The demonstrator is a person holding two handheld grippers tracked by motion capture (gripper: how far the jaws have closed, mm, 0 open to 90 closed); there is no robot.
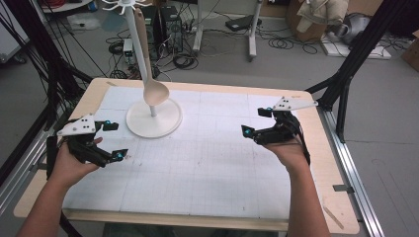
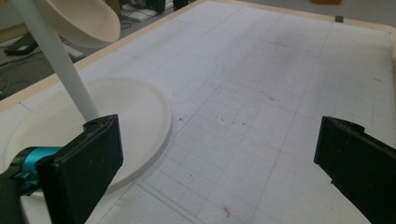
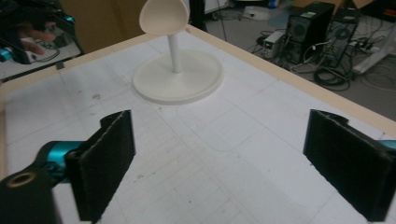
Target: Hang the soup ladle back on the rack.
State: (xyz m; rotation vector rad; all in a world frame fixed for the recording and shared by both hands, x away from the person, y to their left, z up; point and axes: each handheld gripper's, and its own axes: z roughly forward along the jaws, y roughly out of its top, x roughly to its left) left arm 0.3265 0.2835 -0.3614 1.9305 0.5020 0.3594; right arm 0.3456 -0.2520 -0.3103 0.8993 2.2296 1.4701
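I am working in a lab: my table (image 1: 323, 168) carries a white gridded mat (image 1: 212, 148) and sits inside a black metal frame (image 1: 353, 59). Around it the grey floor (image 1: 296, 69) is strewn with cables (image 1: 284, 42) (tangled), desktop computer towers (image 3: 310, 28) and cardboard boxes (image 1: 304, 19).

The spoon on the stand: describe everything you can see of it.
The spoon is pale cream, plastic or light wood by its look. It hangs bowl-down from the white stand, with its long handle running up along the pole toward the hooks at the top. The oval bowl hangs above the round base, clear of it. Neither gripper touches it.
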